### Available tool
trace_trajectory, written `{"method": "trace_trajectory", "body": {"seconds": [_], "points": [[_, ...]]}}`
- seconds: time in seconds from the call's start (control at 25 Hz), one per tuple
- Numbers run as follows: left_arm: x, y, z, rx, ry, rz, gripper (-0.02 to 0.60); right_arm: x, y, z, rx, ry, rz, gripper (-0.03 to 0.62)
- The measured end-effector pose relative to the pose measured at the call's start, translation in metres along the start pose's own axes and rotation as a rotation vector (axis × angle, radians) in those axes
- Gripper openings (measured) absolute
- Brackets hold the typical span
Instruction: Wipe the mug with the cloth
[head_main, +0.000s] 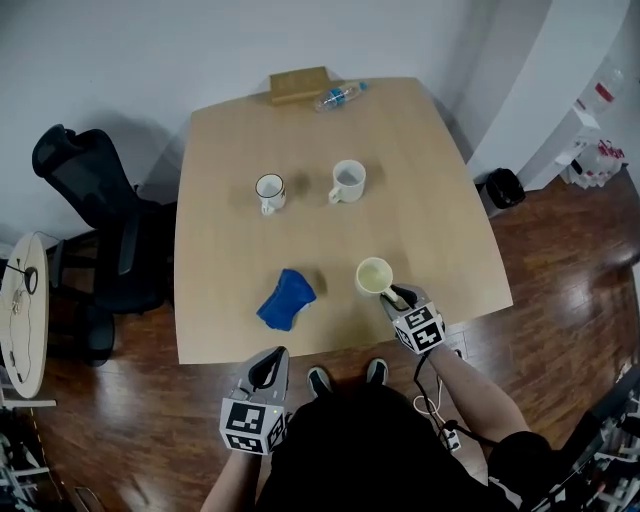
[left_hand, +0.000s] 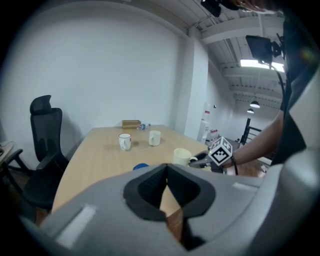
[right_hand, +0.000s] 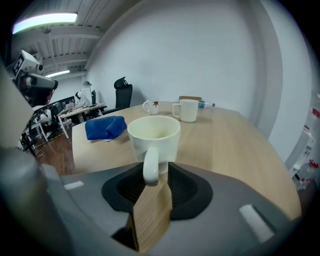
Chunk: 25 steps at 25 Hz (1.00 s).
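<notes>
While upright, mug (head_main: 374, 275) handle toward right tongs (head_main: 398, 296)

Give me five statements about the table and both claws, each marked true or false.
1. The blue cloth lies on the table, left of the cream mug. True.
2. The left claw grips the cloth. False: it is shut on nothing, short of the table's near edge.
3. The cream mug's handle stands between the right claw's open jaws. True.
4. The cream mug lies on its side. False: it stands upright.
5. Only two mugs are on the table. False: a white mug and a printed mug make three.
</notes>
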<state>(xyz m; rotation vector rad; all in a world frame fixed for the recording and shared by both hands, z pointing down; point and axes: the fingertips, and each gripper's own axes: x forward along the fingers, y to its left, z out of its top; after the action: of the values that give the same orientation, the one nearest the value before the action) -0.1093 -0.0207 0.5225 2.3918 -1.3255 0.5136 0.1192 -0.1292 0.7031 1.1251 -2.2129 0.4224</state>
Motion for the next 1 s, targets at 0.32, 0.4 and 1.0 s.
{"method": "trace_trajectory", "body": {"seconds": [0.32, 0.4, 1.0], "points": [[0.013, 0.007, 0.001, 0.009, 0.015, 0.012, 0.003, -0.015, 0.011, 0.036, 0.050, -0.134, 0.086, 0.060], [0.017, 0.010, 0.000, -0.014, 0.024, 0.007, 0.003, -0.020, 0.009, 0.049, 0.142, -0.162, 0.111, 0.060], [0.031, 0.010, -0.010, -0.055, 0.054, -0.033, 0.003, -0.023, 0.006, 0.001, 0.141, -0.039, 0.055, 0.066]]}}
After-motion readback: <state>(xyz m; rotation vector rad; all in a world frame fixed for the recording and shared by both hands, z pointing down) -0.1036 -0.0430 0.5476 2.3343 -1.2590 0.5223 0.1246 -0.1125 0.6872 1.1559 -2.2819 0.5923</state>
